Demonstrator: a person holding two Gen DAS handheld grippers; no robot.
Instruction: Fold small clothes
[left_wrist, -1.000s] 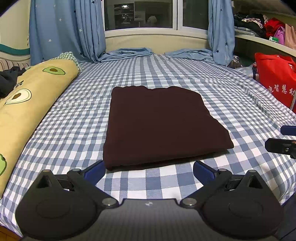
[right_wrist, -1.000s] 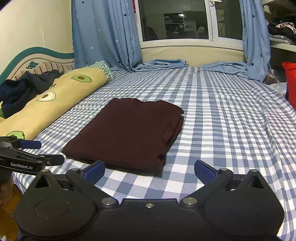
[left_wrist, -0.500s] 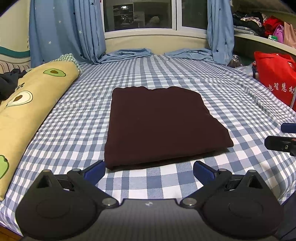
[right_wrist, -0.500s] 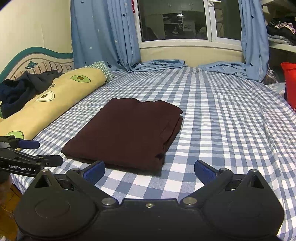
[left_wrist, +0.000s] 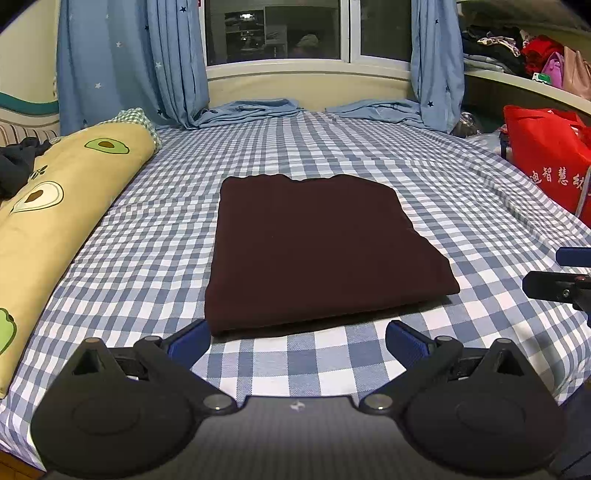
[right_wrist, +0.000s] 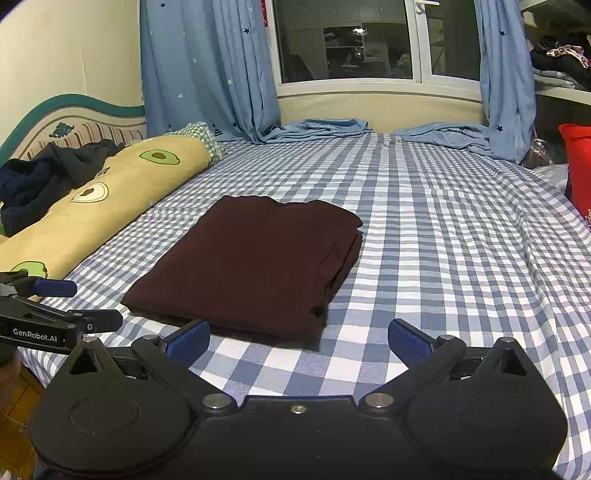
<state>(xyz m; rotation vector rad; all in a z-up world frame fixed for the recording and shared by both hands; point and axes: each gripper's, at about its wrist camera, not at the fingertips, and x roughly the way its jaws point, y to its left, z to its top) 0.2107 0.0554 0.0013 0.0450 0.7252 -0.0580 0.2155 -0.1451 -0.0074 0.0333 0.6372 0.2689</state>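
Both grippers hang wide apart and empty at the near edge of the bed: left gripper (left_wrist: 297, 338), right gripper (right_wrist: 298, 338). Just beyond them, the dark maroon garment (left_wrist: 314, 251) lies flat on the checked sheet (left_wrist: 147, 251), folded into a neat rectangle, layered edges stacked on its right side.

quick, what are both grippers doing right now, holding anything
Left gripper: open, empty, just short of the folded dark maroon cloth garment.
Right gripper: open, empty, near the same garment's front edge.
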